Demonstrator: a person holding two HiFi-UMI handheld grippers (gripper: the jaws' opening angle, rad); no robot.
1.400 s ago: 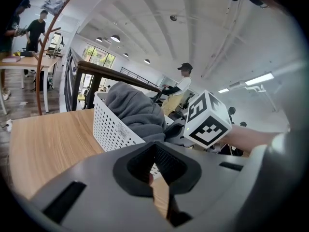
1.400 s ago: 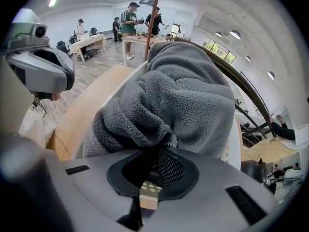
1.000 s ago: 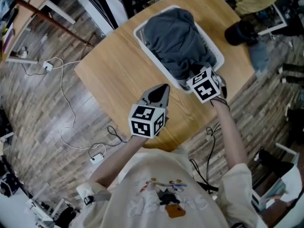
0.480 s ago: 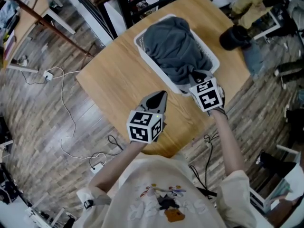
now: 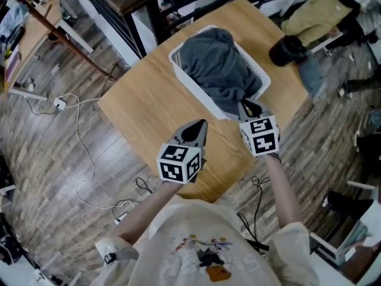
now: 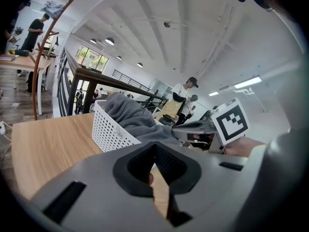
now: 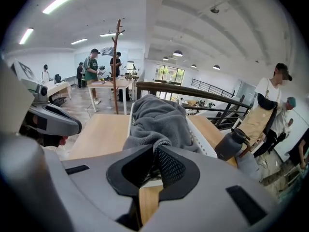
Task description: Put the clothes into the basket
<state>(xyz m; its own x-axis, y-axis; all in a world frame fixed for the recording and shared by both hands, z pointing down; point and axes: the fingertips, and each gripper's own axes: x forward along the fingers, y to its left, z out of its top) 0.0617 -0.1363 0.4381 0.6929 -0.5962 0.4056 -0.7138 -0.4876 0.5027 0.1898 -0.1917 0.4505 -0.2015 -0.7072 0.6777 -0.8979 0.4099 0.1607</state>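
Note:
A white perforated basket (image 5: pixel 178 56) stands at the far side of the wooden table (image 5: pixel 143 106), heaped with grey fleece clothes (image 5: pixel 220 64). A fold of the fleece (image 7: pixel 157 120) hangs over the near rim. My right gripper (image 5: pixel 247 106) is shut, its tips just short of that fold and the basket wall (image 7: pixel 199 140); I see nothing pinched between the jaws (image 7: pixel 155 153). My left gripper (image 5: pixel 199 126) is shut and empty above the bare table, left of the basket. In the left gripper view, the basket (image 6: pixel 108 132) and clothes (image 6: pixel 130 115) lie ahead of its jaws (image 6: pixel 154 149).
A black bottle (image 5: pixel 286 49) stands on the table's far right corner, right of the basket (image 7: pixel 231 146). A person in khaki (image 5: pixel 315 11) is beyond it. Cables (image 5: pixel 77 130) trail on the wooden floor to the left. Desks and a railing stand further back.
My right gripper has drawn back from the basket towards me. The left gripper has shifted slightly nearer too. The clothes stay in the basket.

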